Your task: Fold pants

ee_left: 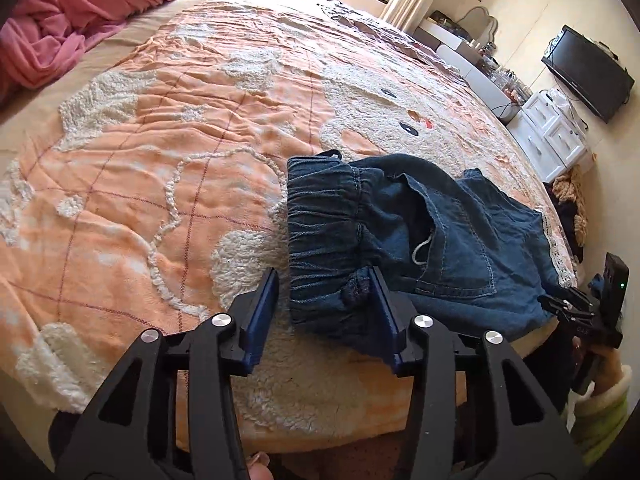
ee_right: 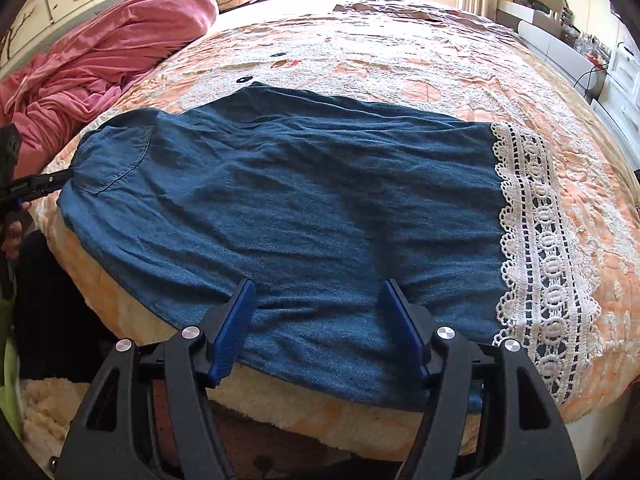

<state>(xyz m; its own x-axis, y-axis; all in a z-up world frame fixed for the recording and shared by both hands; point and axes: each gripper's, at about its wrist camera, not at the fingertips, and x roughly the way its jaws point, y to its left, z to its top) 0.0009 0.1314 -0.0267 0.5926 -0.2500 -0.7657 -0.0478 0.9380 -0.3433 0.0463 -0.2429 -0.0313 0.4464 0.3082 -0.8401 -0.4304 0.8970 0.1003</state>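
Note:
Dark blue denim pants (ee_right: 296,200) lie flat across the near edge of the bed, with the elastic waistband (ee_left: 320,216) at the left end and a white lace hem (ee_right: 536,240) at the right end. My left gripper (ee_left: 325,280) is open, its blue fingers on either side of the waistband's near corner. My right gripper (ee_right: 318,290) is open, its fingers resting over the near edge of the pant leg. The left gripper also shows in the right wrist view (ee_right: 36,186) at the waistband. The right gripper shows at the far right of the left wrist view (ee_left: 576,304).
The bed carries an orange and white fleece blanket (ee_left: 160,152). A pink quilt (ee_right: 100,60) is bunched at the far left. White drawers (ee_left: 548,128), a black TV (ee_left: 588,72) and a dressing table stand along the right wall. The bed's near edge drops off below the pants.

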